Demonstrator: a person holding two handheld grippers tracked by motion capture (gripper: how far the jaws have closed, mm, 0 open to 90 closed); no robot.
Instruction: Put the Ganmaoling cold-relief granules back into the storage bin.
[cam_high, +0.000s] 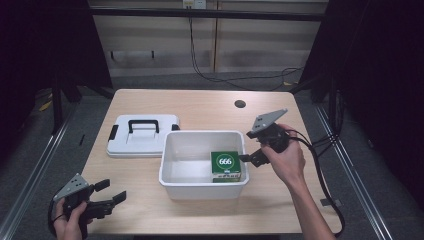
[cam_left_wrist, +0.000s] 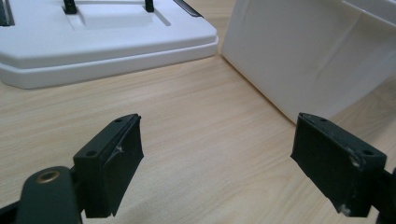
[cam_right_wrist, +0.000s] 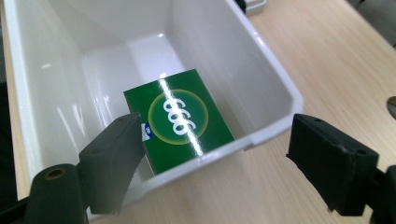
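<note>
The right tongs stand wide and empty at the right rim of the white bin, one jaw over its inside and one outside, just above the green box lying flat in the bin's near right corner. If the box is to come out, both jaws should probably drop inside the wall and close across its narrow sides. The left tongs wait wide and empty low over the worktop at the near left, with the lid lying left of the bin.

bin wall beside green box

Right gripper hides green box's corner.
</note>
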